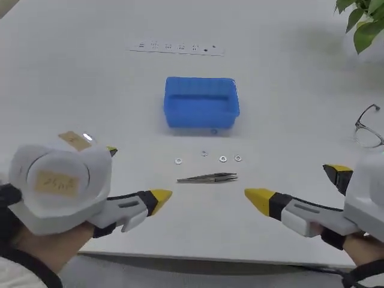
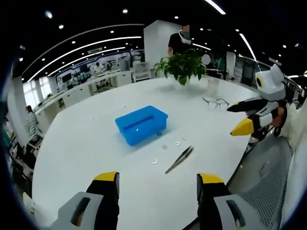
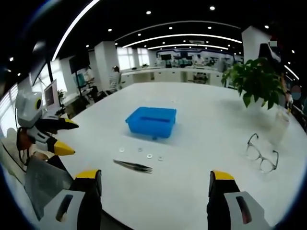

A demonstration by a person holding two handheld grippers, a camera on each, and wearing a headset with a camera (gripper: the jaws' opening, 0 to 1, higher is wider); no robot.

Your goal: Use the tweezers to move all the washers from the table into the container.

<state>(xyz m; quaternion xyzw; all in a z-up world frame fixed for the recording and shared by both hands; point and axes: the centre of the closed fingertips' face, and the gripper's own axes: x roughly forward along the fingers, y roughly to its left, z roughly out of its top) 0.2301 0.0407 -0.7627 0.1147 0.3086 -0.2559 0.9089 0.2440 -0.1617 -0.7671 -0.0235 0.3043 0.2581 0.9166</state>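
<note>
— What does the head view add?
— A strip (image 1: 176, 47) beyond the container (image 1: 201, 117); the right gripper view has the glasses (image 3: 261, 154) whole
— Tweezers (image 1: 208, 177)?
— On the surface (image 1: 288, 90), between container and fingers, by the washers (image 1: 223, 158), untouched; left gripper (image 1: 135, 173) and right gripper (image 1: 297, 183) gape, empty

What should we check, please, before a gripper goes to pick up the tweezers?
1. The tweezers lie free on the table, with nothing touching them: ok.
2. Jaws apart and nothing held, on the left gripper and the right gripper: ok.
3. Four washers lie apart from one another, between the tweezers and the container: ok.
4. The container stands upright with its top open: ok.
5. Whether the small speck at the container's front wall is a fifth washer: cannot tell.
6. The glasses lie off to the right, away from the work: ok.
</note>
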